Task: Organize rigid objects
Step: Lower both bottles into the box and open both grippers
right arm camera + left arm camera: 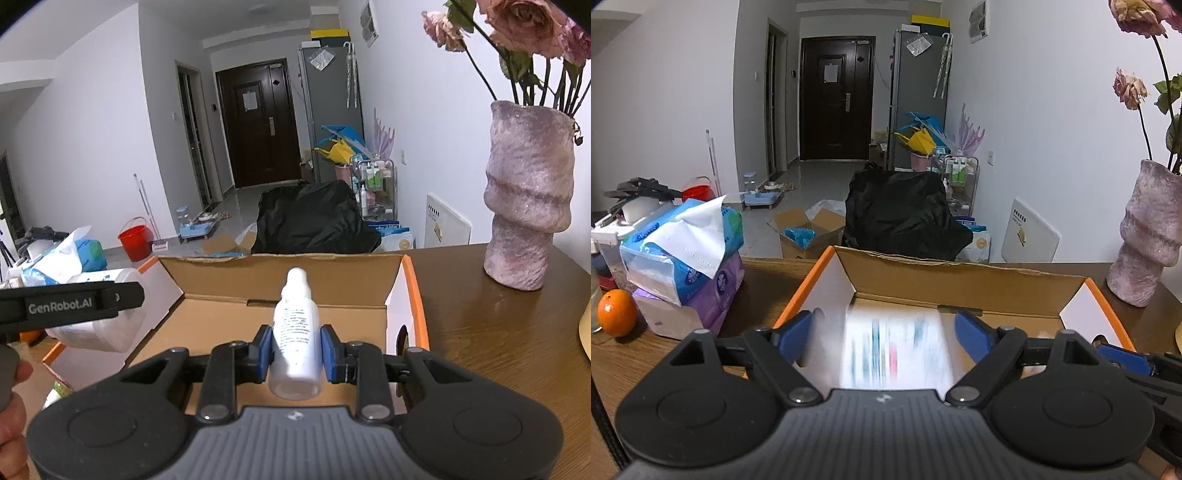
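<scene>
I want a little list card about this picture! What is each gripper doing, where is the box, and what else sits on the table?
right gripper: shut on a white spray bottle, over the box
left gripper: open, a blurred white item between its fingers, over the box
cardboard box: open, on the wooden table
left of the box: tissue packs, orange
right of the box: pink vase with flowers

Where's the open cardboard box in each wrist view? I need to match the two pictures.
Left wrist: cardboard box fills the lower centre, just beyond the left gripper.
Right wrist: box at centre, behind the white bottle in the right gripper.
Shared landmark: pink vase, right of the box.
</scene>
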`<state>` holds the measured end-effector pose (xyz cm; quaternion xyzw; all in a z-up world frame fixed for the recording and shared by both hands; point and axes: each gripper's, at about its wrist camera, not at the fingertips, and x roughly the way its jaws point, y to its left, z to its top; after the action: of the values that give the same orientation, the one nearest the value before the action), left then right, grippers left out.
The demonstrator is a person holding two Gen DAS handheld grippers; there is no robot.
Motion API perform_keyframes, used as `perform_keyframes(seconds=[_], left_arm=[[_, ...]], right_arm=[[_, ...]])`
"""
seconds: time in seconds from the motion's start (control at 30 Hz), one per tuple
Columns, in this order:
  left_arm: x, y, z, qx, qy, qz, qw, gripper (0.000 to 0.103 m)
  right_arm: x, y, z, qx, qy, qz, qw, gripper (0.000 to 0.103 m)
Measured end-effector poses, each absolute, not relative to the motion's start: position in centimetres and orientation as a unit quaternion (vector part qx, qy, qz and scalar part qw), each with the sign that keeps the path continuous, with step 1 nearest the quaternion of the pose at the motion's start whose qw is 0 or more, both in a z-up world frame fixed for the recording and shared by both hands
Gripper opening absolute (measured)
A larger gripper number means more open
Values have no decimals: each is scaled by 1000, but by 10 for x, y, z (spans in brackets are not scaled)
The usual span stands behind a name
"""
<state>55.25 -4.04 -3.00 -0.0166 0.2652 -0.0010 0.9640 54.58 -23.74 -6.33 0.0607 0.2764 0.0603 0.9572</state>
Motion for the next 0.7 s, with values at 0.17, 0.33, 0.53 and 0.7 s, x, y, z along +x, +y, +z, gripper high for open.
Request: perform_keyframes(seconds=[0.17, 0.33, 0.53, 0.7], left_arm=[[550, -38, -28, -18, 263, 17, 965, 103], [551, -37, -28, -21, 269, 23, 963, 103], [548, -37, -24, -19, 263, 25, 964, 103], [539, -37, -17, -22, 252, 23, 967, 103]], right_arm=[[543, -235, -62, 48, 276, 34, 959, 77], [542, -237, -59, 46, 278, 23, 959, 100], [541, -237, -58, 45, 278, 26, 959, 101], [534, -236, -54, 45, 270, 29, 961, 102]])
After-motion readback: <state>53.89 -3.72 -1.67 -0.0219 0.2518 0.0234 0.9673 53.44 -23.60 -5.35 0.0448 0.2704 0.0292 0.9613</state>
